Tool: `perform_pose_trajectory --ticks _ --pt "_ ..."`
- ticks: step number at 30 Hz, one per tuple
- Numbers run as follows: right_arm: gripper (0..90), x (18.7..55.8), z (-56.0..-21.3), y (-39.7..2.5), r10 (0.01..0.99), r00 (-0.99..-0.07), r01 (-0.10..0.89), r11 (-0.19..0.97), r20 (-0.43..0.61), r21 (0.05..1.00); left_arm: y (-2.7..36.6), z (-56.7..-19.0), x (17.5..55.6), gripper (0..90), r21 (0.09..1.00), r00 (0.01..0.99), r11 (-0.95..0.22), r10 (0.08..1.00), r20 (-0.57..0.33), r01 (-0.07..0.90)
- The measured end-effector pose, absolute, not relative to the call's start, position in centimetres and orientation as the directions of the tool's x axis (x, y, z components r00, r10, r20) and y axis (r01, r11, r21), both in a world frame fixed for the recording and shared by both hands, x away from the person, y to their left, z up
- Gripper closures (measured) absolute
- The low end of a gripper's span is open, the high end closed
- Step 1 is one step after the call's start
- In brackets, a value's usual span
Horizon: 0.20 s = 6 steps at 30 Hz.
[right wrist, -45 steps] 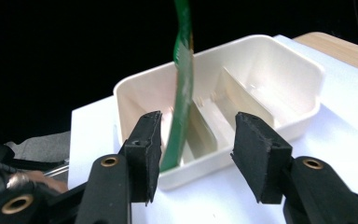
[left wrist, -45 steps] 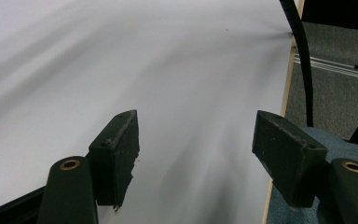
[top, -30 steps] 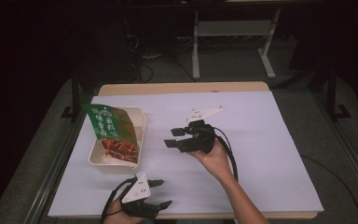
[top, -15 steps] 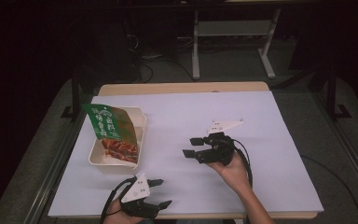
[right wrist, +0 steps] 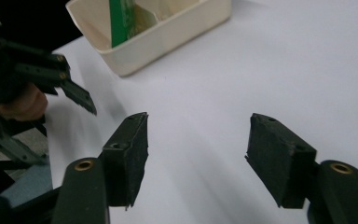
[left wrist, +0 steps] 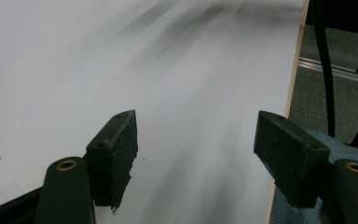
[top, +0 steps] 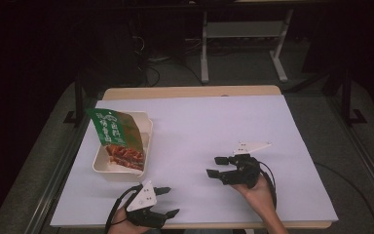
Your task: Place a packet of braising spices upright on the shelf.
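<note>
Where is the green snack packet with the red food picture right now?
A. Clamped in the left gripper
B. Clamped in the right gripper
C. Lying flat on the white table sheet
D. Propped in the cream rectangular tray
D: the green snack packet leans inside the cream rectangular tray, while the right gripper and left gripper stand open with nothing between their jaws.
</note>
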State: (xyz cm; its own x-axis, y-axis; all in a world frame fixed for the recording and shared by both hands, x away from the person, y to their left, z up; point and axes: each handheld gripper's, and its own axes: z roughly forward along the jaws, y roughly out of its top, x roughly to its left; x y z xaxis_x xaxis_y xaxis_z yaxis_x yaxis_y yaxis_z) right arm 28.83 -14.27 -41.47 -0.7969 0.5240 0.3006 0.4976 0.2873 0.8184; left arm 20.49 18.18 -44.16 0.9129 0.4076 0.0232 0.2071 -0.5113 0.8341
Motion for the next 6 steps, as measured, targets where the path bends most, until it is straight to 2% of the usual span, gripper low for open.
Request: perform_pose_trajectory --ticks 6 --pt "31.4 26.9 -42.9 -15.1 0.553 -0.790 0.487 0.304 0.264 0.819 18.2 -44.2 20.6 29.8 0.832 0.914 -0.514 0.406 0.020 0.210"
